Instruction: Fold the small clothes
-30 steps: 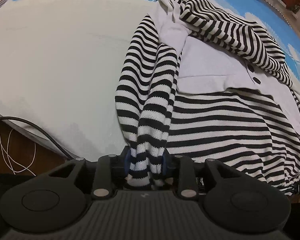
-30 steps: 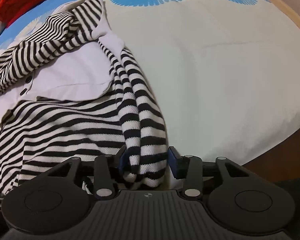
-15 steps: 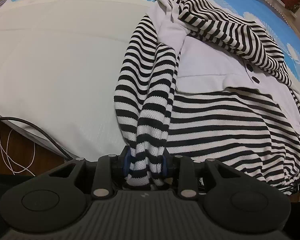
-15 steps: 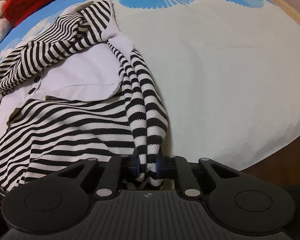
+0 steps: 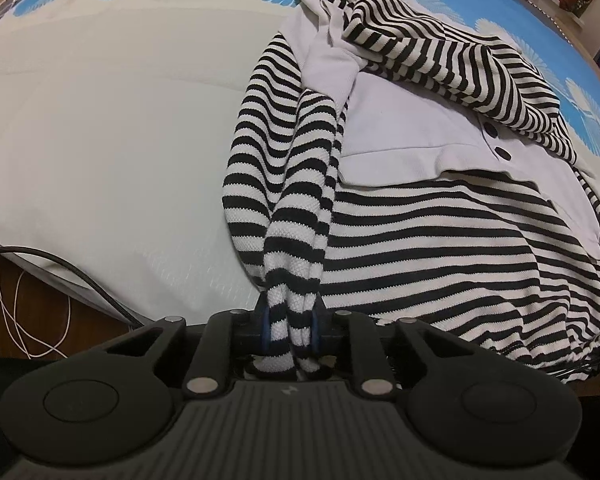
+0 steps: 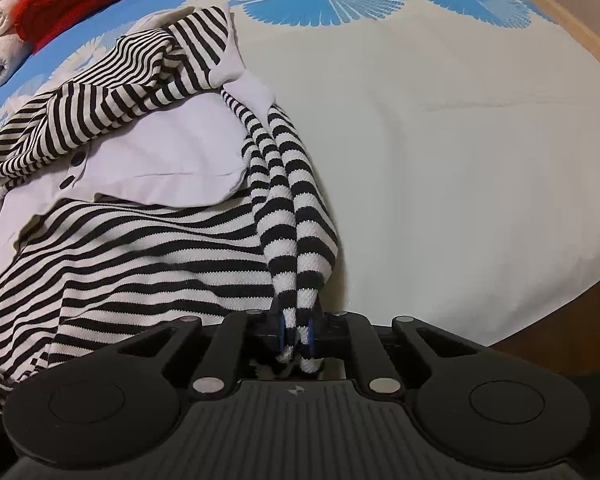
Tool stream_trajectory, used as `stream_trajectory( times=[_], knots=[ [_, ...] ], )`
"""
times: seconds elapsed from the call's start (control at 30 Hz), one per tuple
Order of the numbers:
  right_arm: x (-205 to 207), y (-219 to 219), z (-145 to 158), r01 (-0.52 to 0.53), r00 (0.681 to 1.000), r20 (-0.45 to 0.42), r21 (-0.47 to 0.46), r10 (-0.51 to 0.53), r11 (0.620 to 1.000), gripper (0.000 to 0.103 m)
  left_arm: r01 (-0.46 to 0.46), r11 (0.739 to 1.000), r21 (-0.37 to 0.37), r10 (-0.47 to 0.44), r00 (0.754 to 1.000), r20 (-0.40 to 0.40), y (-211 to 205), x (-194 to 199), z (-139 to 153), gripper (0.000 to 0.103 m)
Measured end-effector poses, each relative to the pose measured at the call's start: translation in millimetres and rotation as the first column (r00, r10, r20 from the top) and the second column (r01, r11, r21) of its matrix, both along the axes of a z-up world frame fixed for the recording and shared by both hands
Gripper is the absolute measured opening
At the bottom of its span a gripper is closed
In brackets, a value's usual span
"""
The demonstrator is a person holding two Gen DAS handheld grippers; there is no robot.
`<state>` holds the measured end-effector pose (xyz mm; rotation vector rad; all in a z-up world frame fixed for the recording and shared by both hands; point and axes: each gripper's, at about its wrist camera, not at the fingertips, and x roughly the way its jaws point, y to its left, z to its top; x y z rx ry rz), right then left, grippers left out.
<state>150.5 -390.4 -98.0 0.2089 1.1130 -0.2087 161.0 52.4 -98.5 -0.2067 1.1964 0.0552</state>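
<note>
Striped fabric is sitting right between the fingers of both claws. The striped garment (image 5: 440,248) is lying spread on the bed sheet (image 5: 100,140), its hem toward the cameras and its white collar and hood bunched at the far end, so its long axis is running away from the claws toward the blue-patterned border of the sheet.

The left gripper (image 5: 290,330) is closing narrow on the left sleeve (image 5: 296,220), with the blue pads pressing the cuff from both sides; the sleeve is stretching from the jaws up and away along the garment's left edge to the shoulder, slightly gathered into ridges.

The right gripper (image 6: 296,332) is closing even narrower on the right sleeve (image 6: 296,220), the cuff pinched thin between its pads. That sleeve is likewise running lengthwise from the jaws up the garment's right edge toward the white collar piece (image 6: 160,164), which is lying across the chest with two dark buttons showing. Both sleeves are lying roughly parallel to the body's long axis.

A red cloth (image 6: 80,0) is lying at the far left corner of the right wrist view.
</note>
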Motion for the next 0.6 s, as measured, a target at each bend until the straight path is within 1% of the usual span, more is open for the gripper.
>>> stream_trajectory(
  times=[0.07, 0.1, 0.13, 0.2, 0.33, 0.43, 0.47, 0.5, 0.53, 0.6],
  knots=[
    [0.8, 0.4, -1.0, -0.002, 1.0, -0.011, 0.004, 0.002, 1.0, 0.011, 0.001, 1.0, -0.001, -0.001, 1.0, -0.002, -0.2, -0.1, -0.2, 0.02],
    [1.2, 0.7, -2.1, -0.003, 1.0, -0.02, 0.006, 0.003, 1.0, 0.016, 0.003, 1.0, 0.0, -0.003, 1.0, -0.003, -0.5, -0.2, -0.2, 0.02],
    [1.2, 1.7, -3.0, -0.003, 1.0, -0.025, 0.002, 0.003, 1.0, 0.017, 0.005, 1.0, 0.001, -0.005, 1.0, -0.004, -0.6, -0.2, -0.2, 0.02],
    [1.2, 3.5, -3.6, -0.011, 0.999, -0.03, -0.011, 0.01, 1.0, 0.017, 0.005, 1.0, 0.001, -0.005, 1.0, -0.007, -0.9, 0.1, -0.3, 0.021],
    [1.2, 4.5, -4.4, -0.016, 0.999, -0.033, -0.019, 0.015, 1.0, 0.017, -0.001, 1.0, 0.006, 0.001, 1.0, -0.015, 0.1, 0.9, -0.7, 0.026],
    [1.1, 4.6, -4.5, -0.019, 0.999, -0.032, -0.022, 0.018, 1.0, 0.017, 0.004, 1.0, 0.015, -0.004, 1.0, -0.016, -0.8, 0.9, -0.7, 0.026],
    [1.4, 4.5, -4.8, -0.022, 0.999, -0.032, -0.023, 0.021, 0.999, 0.017, 0.009, 1.0, 0.02, -0.008, 1.0, -0.015, -1.9, 0.7, -0.6, 0.025],
    [1.2, 4.6, -4.5, -0.024, 0.999, -0.03, -0.024, 0.023, 0.999, 0.016, 0.015, 1.0, 0.024, -0.014, 1.0, -0.012, -3.0, 0.3, -0.2, 0.022],
    [0.8, 4.5, -3.7, -0.025, 0.999, -0.025, -0.023, 0.025, 0.999, 0.015, 0.024, 0.999, 0.027, -0.024, 1.0, -0.007, -4.9, 0.1, 0.4, 0.016],
    [-0.2, 3.7, -0.2, -0.021, 1.0, -0.003, -0.025, 0.021, 0.999, 0.009, 0.045, 0.998, 0.043, -0.045, 0.999, 0.009, -9.1, -1.1, 3.1, 0.012]
  ],
)
